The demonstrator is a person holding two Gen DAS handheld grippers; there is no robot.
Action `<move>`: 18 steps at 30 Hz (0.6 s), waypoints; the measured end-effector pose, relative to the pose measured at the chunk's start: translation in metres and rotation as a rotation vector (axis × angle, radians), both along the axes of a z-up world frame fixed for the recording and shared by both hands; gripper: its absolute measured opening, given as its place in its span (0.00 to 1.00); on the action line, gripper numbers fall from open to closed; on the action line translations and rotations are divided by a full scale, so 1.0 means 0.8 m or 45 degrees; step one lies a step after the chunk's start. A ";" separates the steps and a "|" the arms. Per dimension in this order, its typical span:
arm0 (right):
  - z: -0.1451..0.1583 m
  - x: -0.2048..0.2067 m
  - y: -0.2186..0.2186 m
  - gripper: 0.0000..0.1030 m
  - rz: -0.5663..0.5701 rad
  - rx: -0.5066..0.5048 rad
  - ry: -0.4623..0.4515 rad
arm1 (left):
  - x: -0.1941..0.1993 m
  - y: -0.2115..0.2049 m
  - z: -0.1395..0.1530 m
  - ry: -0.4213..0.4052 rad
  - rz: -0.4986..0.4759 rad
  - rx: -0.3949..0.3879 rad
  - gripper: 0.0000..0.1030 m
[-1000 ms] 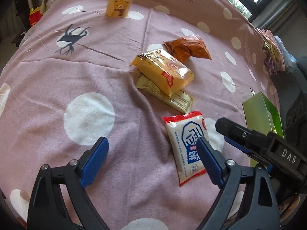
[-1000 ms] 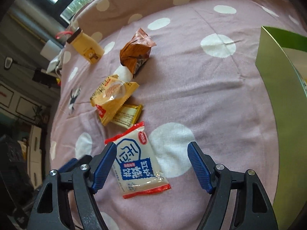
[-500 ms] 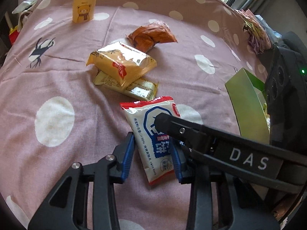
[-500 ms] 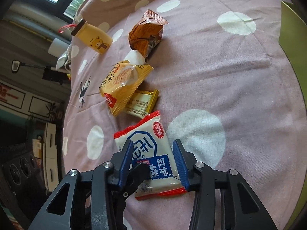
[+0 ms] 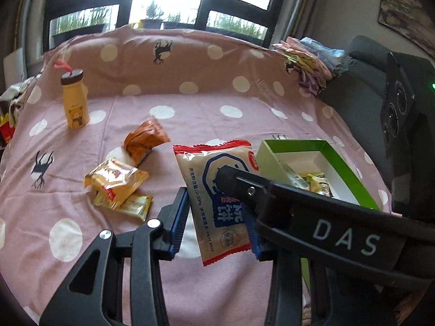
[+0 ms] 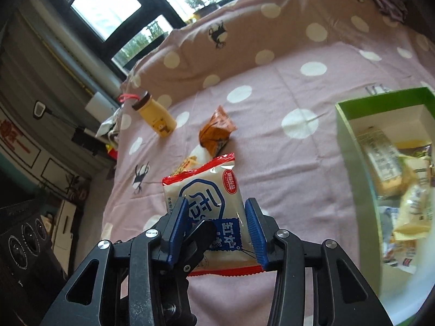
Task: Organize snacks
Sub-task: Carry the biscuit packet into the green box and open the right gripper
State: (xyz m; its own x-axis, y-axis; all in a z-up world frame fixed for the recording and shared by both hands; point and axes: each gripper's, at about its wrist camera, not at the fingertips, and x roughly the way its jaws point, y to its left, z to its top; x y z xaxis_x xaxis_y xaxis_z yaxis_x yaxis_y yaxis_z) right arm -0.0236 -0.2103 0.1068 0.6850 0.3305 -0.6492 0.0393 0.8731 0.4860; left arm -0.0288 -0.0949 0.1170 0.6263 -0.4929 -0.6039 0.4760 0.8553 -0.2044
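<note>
you hold white-blue red-edged foil packet (image 6: pixel 209 203) in both grippers, left jaws (image 5: pixel 214 217) easing open; right gripper (image 6: pixel 217 228) pinches it; green open cardboard box (image 6: pixel 350 125) at 2 o'clock.

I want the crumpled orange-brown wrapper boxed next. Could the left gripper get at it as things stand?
Probably not yet: the left gripper and right gripper both clamp the white, red-edged cracker packet. Otherwise the orange-brown wrapper lies uncovered on the pink dotted bedsheet.

Box (image 5: pixel 350 168) right of packets (image 5: pixel 117 182), bottle (image 5: pixel 74 100) behind, all on bedsheet (image 5: pixel 190 114).
</note>
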 end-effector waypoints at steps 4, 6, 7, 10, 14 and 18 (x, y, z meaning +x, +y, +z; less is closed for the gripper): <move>0.015 -0.020 -0.044 0.45 -0.093 0.028 -0.060 | -0.011 -0.038 0.010 -0.041 -0.091 -0.002 0.37; 0.017 -0.028 -0.065 0.45 -0.146 0.035 -0.072 | -0.012 -0.062 0.011 -0.048 -0.143 0.010 0.37; 0.018 -0.033 -0.076 0.45 -0.176 0.034 -0.074 | -0.013 -0.073 0.012 -0.047 -0.154 0.019 0.37; 0.016 -0.044 -0.107 0.45 -0.256 0.069 -0.077 | -0.013 -0.103 0.010 -0.054 -0.191 0.035 0.37; 0.009 -0.054 -0.143 0.45 -0.356 0.098 -0.065 | -0.009 -0.137 0.002 -0.020 -0.275 0.046 0.37; -0.009 -0.056 -0.178 0.45 -0.448 0.165 -0.029 | -0.006 -0.170 -0.011 0.032 -0.345 0.068 0.37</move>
State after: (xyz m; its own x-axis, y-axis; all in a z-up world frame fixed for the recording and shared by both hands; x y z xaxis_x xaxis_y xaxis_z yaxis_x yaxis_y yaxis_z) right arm -0.0684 -0.3524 0.1000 0.7853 0.1507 -0.6005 0.3136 0.7394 0.5957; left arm -0.0338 -0.2305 0.1083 0.4605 -0.6079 -0.6469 0.6846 0.7071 -0.1772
